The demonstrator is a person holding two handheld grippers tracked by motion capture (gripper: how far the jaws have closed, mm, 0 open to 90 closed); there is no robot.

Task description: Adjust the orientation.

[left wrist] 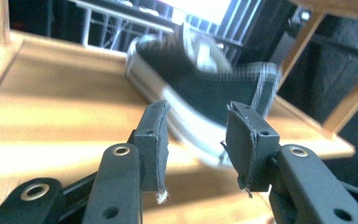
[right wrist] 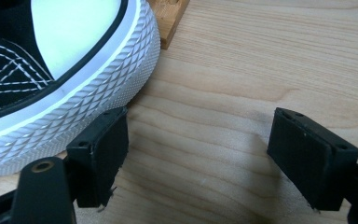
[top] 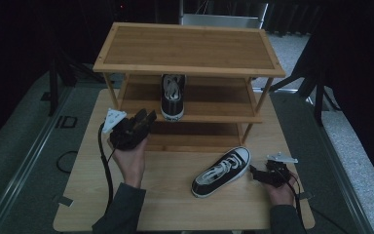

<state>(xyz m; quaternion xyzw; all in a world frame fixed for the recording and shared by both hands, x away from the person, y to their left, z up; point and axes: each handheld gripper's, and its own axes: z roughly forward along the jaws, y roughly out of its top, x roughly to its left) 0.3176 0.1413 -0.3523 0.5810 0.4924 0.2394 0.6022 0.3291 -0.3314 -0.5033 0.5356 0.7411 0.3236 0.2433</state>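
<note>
— High view first: what does it show of the two shoes?

— One black-and-white sneaker [top: 172,97] stands on the middle shelf of the wooden shoe rack [top: 190,44], heel toward the person. The second sneaker [top: 220,171] lies on the table [top: 175,204] in front of the rack, toe pointing toward the rack's right leg.

— And the left gripper [top: 145,118]?

— It hangs in front of the rack at the height of the middle shelf, just left of the shelved sneaker. The left gripper view looks past its jaws, which stand partly apart with nothing between them, at that sneaker [left wrist: 200,93], blurred, on the shelf board beyond.

— The right gripper [top: 254,173]?

— It sits low over the table just right of the second sneaker's toe. In the right gripper view its jaws are spread wide and empty; the left pad [right wrist: 100,156] is right beside the white ribbed toe rubber [right wrist: 98,88], though whether it touches cannot be told. The other pad stands over bare wood.
</note>
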